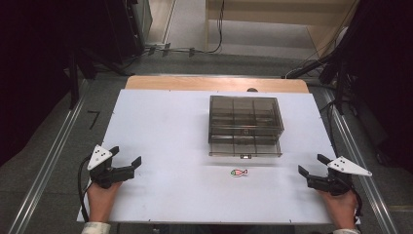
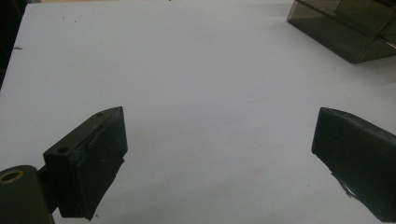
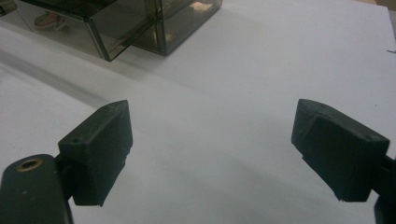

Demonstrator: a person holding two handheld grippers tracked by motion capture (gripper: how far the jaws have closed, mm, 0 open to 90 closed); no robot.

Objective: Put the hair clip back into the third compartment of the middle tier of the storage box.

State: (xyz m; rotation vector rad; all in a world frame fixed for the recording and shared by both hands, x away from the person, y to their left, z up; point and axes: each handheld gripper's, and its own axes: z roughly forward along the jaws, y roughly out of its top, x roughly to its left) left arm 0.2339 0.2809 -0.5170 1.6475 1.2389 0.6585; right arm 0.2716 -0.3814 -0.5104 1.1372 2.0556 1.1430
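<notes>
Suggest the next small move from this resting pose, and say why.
Probably the right gripper should ease toward the small fish on the white table. Both grippers are open and hold nothing, the left gripper sits farther from it, and the fish lies loose just in front of the smoky drawer box, whose bottom drawer looks slightly pulled out.

Wide open white table (image 1: 160,131) across the left and the near edge, with the left gripper (image 1: 127,157) and right gripper (image 1: 311,165) both spread wide at the near corners and bare surface between their jaws. The smoky transparent drawer box (image 1: 245,126) sits right of centre, blocking the far middle, its lower drawer pulled slightly toward the person. Just in front of it lies a small fish sticker (image 1: 239,172), flat on the table, leaving a clear lane along the front edge.
</notes>
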